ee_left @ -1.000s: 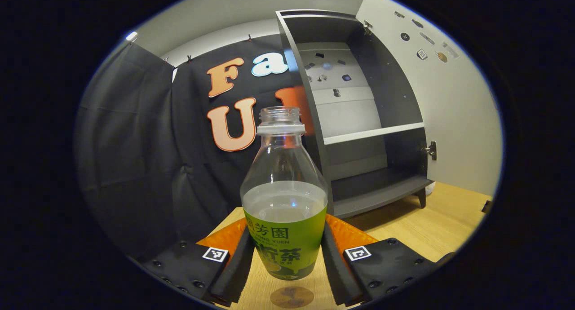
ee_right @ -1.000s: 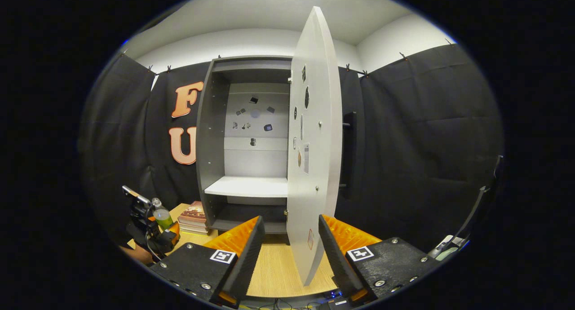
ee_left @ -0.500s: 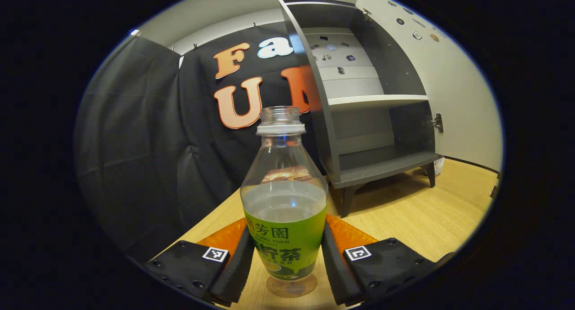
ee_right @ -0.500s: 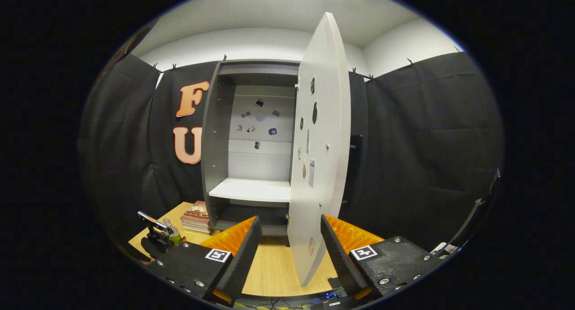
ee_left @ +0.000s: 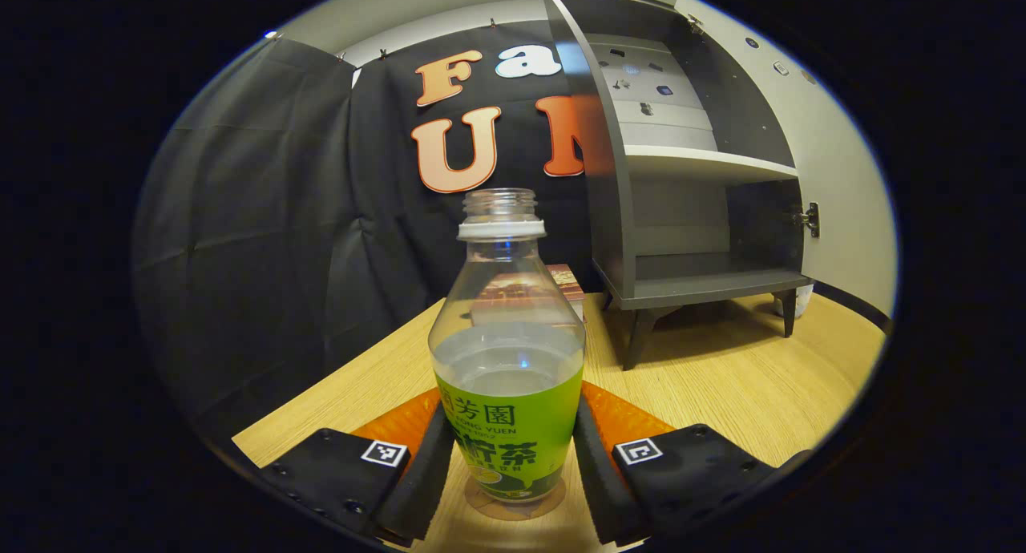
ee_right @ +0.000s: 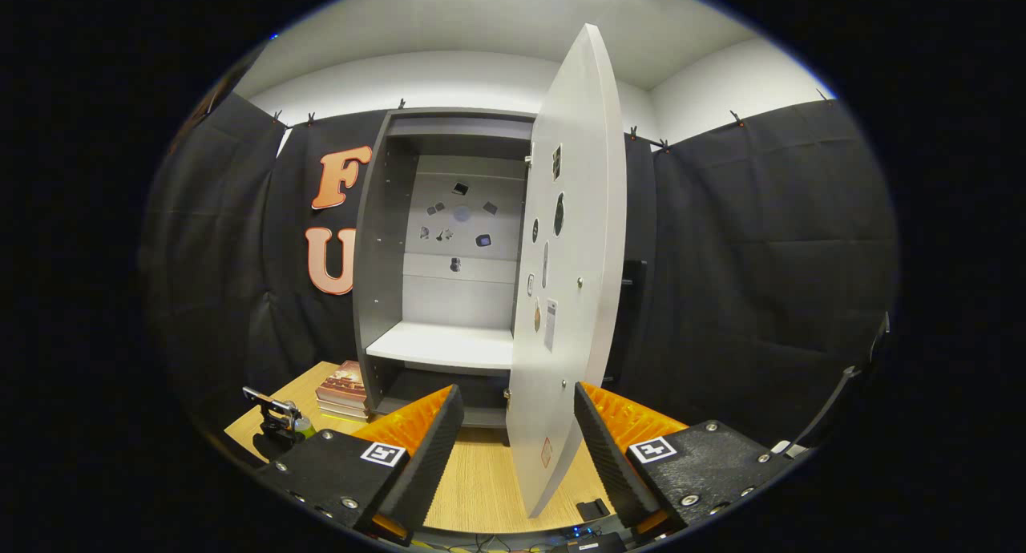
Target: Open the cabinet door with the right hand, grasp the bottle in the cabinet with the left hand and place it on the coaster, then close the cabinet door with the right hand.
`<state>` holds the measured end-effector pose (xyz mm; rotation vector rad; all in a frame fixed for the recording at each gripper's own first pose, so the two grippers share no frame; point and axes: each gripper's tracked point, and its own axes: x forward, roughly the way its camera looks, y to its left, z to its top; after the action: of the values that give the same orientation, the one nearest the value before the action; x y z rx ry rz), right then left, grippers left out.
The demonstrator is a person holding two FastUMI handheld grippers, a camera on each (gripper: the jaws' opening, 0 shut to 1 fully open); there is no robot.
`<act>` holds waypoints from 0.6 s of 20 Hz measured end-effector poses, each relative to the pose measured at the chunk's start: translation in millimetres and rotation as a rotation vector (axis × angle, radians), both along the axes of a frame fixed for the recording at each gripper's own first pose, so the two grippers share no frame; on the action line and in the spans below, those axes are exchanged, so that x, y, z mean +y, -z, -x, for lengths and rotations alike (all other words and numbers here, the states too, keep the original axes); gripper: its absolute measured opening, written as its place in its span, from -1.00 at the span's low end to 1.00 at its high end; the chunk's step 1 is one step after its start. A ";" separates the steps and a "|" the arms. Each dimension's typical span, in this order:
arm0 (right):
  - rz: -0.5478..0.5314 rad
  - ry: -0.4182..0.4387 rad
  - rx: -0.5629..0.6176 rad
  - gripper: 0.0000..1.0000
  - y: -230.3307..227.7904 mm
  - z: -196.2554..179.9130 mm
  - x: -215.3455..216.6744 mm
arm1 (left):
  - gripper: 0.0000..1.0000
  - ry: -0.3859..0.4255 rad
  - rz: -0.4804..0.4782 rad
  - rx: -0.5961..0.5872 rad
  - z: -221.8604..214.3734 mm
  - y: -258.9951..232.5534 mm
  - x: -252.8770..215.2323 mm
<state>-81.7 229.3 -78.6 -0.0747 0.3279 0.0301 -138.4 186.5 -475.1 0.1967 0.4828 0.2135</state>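
A clear bottle (ee_left: 507, 353) with a green label and no cap, about half full, stands upright in the left gripper view. My left gripper (ee_left: 510, 465) is shut on its label. A round brown coaster (ee_left: 551, 506) lies right under the bottle's base; whether they touch I cannot tell. The grey cabinet (ee_left: 689, 216) stands open to the right on the wooden table (ee_left: 745, 385). In the right gripper view my right gripper (ee_right: 517, 457) is open, its fingers either side of the open white door (ee_right: 577, 296) without pressing it. The left gripper (ee_right: 276, 425) shows small at far left.
A stack of books (ee_right: 343, 389) lies on the table left of the cabinet (ee_right: 449, 256), also behind the bottle as books (ee_left: 563, 278). The cabinet has a white shelf (ee_right: 441, 346) with nothing on it. Black cloth surrounds the booth.
My left gripper has come down and away from the cabinet with the bottle, bringing its base onto the coaster's spot. My right gripper has barely shifted by the open door.
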 end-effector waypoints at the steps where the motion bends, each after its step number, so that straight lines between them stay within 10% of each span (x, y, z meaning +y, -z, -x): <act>1: -0.001 -0.001 -0.002 0.72 -0.8 0.4 -0.5 | 0.60 -0.006 -0.003 0.006 1.6 4.1 1.7; 12: -0.009 0.021 -0.002 0.73 -0.3 11.4 -19.7 | 0.61 -0.002 0.010 0.040 17.8 21.6 10.6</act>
<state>-93.1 209.6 -78.3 -0.0627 0.3264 0.0106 -156.2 197.1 -496.6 0.1910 0.5235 0.2094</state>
